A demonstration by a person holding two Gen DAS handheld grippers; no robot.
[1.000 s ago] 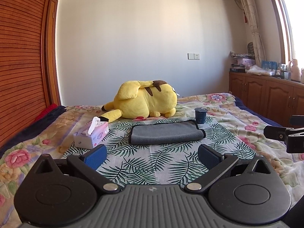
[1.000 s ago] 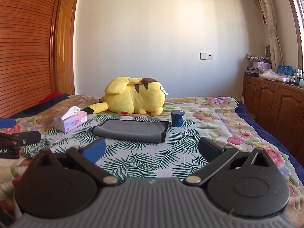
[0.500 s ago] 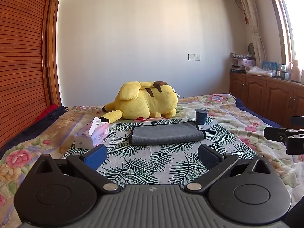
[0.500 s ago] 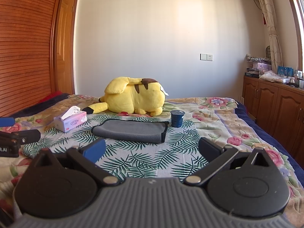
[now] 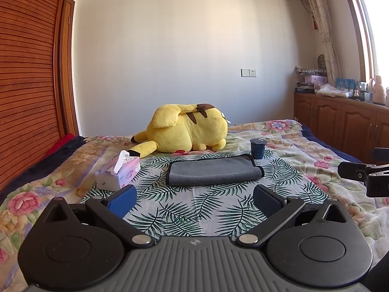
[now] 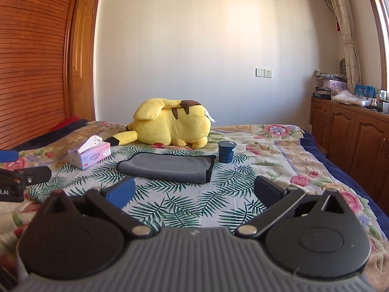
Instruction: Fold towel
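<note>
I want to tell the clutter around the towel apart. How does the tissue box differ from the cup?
The tissue box is pale pink and rectangular, lying long side down; the cup is dark blue, round and upright. The tissue box sits left of the towel; the cup stands at its far right corner. A white tissue sticks out of the tissue box; the cup's top looks sealed. Both rest on the bed.

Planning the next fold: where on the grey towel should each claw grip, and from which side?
Likely the short ends of the grey towel: it lies flat, long side across. Left claw, open, could take the left end from the front; right claw, open, the black-trimmed right end.
</note>
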